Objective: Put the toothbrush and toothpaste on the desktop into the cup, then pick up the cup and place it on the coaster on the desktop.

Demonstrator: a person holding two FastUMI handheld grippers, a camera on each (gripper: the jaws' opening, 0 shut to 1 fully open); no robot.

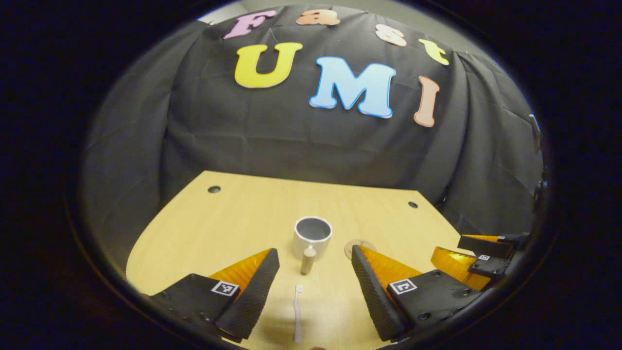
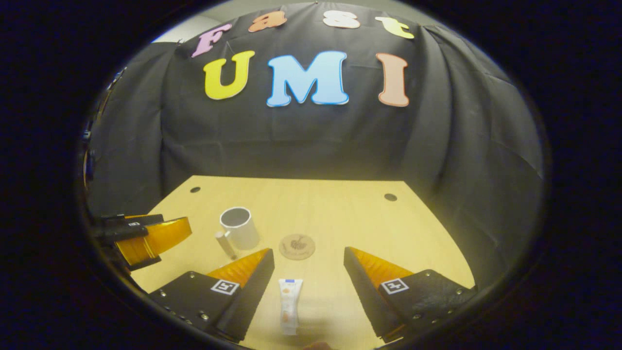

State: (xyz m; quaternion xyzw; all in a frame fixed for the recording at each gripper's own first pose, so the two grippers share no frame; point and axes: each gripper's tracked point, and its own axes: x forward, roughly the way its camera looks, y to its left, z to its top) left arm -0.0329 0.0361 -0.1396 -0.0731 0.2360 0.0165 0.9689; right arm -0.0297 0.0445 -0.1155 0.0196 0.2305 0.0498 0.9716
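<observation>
Desk (image 1: 233,214) items lay loose: toothbrush (image 1: 298,313) and toothpaste (image 2: 289,305) between wide jaws, either liable to skid if nudged.

Cup (image 2: 239,227) left of coaster (image 2: 297,246), toothpaste (image 2: 289,305) before coaster, toothbrush (image 1: 298,313) before cup (all on desktop (image 2: 340,214))

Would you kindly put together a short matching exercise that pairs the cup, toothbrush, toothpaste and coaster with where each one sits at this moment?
Things:
1. cup
2. toothbrush
3. toothpaste
4. coaster

Places:
A. lying flat between the left gripper's open fingers
B. flat on the desktop, bare, to the right of the cup in the right gripper view
C. standing upright and empty, a small cylinder just in front of it
D. lying flat between the right gripper's open fingers

Pairs: 1-C, 2-A, 3-D, 4-B
</observation>
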